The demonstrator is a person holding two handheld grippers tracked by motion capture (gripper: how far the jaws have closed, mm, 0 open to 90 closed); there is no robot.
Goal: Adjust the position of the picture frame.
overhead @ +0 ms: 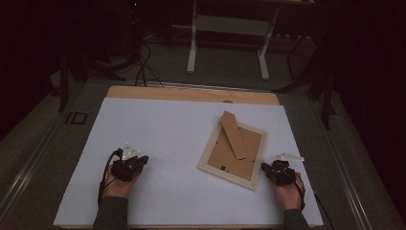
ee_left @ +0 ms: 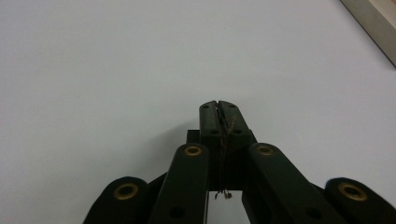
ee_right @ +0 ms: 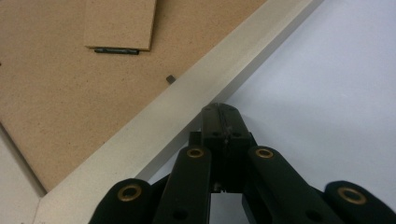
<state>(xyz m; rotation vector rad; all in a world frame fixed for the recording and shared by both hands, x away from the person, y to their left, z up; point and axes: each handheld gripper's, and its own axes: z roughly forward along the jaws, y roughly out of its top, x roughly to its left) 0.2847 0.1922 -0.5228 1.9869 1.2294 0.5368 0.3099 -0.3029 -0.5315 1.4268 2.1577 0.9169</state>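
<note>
Far left on the white table sheet [overhead: 158, 129]: left gripper [overhead: 142, 160], held in the person's left hand [overhead: 117, 184], jaws pressed flat together with nothing between them (seen plainly in the left gripper view [ee_left: 219, 108], where the two black tips meet along one seam). Bare white sheet under and ahead of those tips. Off to that gripper's far right, a pale corner of the picture frame [ee_left: 373, 21], well apart from it.

Middle to right: picture frame [overhead: 233, 148] lying face down and askew on the sheet, pale wooden border around a brown fibreboard backing [overhead: 225, 155]. Set within that border, the backing only, with its cardboard easel stand [overhead: 234, 134] lying on it and reaching past the frame's far edge. A small dark retaining clip [ee_right: 171, 79] at the inner edge of the border, and a dark hinge strip [ee_right: 116, 50] at the end of the stand.

Far right: right gripper [overhead: 264, 167], held in the right hand [overhead: 289, 191], jaws likewise shut tight on nothing. Tips [ee_right: 220, 108] right at the frame's outer border [ee_right: 196, 102], near its lower right corner (touching or just short, hard to tell). Frame directly ahead and to the left of this gripper; bare sheet on its other side.
</note>
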